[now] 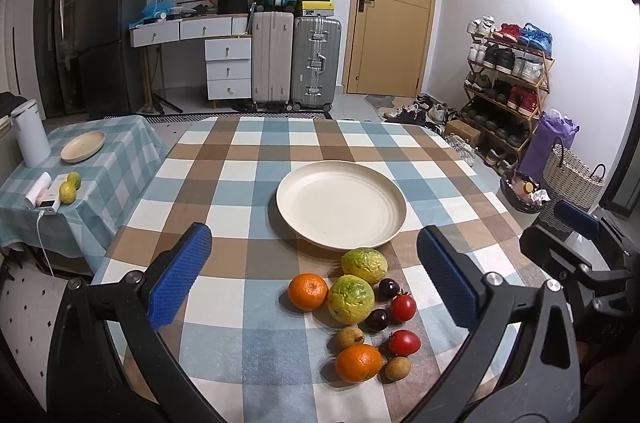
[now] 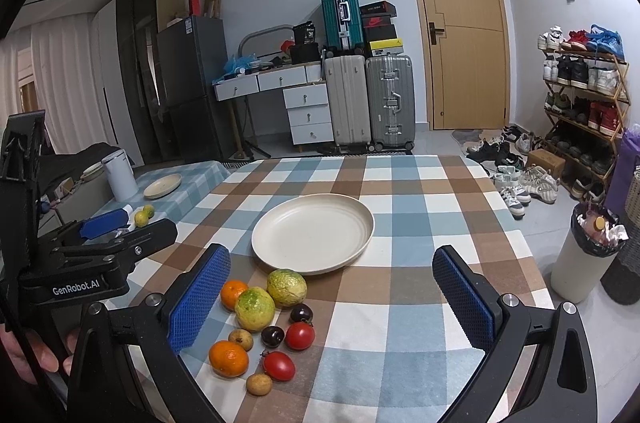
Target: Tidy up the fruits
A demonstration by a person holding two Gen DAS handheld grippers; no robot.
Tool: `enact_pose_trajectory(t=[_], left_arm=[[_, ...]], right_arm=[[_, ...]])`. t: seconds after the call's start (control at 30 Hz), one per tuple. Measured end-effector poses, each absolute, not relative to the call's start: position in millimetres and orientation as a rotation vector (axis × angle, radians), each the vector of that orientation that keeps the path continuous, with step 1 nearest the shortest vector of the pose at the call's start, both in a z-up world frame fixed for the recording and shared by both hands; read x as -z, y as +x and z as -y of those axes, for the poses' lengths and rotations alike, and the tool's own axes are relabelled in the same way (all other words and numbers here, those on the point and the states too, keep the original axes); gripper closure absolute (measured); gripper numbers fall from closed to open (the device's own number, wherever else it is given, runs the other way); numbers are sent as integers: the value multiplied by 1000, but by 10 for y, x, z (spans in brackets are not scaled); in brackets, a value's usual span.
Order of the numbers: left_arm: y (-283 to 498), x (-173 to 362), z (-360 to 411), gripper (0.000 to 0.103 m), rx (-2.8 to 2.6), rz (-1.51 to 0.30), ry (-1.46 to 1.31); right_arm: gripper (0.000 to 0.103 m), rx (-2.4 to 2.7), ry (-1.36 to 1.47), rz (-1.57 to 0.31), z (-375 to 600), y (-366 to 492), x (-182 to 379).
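Both claws released and empty — left gripper point(image 1: 316, 271) and right gripper point(image 2: 332, 297) hover over the fruit pile point(image 1: 352, 307) near of the plate point(image 1: 340, 209); take the far guava point(image 1: 364, 265) first — wide jaws, gentle squeeze

On the checked blue-and-brown tablecloth point(image 1: 240, 183) the round cream plate point(image 1: 341, 209) sits at frame centre; a cluster of mixed fruits point(image 1: 360, 311) lies just below it, and a smaller checked side table point(image 1: 120, 151) stands at left
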State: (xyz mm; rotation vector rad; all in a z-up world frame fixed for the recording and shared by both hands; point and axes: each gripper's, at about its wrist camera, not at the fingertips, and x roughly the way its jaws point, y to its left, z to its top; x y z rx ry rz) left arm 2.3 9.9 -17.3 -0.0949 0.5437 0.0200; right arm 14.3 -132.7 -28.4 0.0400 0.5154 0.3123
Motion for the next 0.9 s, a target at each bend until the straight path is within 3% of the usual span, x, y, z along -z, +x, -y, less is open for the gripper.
enact_pose_trajectory(t=[0.5,0.9], left_arm=[[59,237,-126,1,-22,-553,-95],[372,618,-435,1,-47,-619,-129]], right_arm=[[0,-326,59,-530,1389,256,367],[0,-415,131,-654,1364,616,683]])
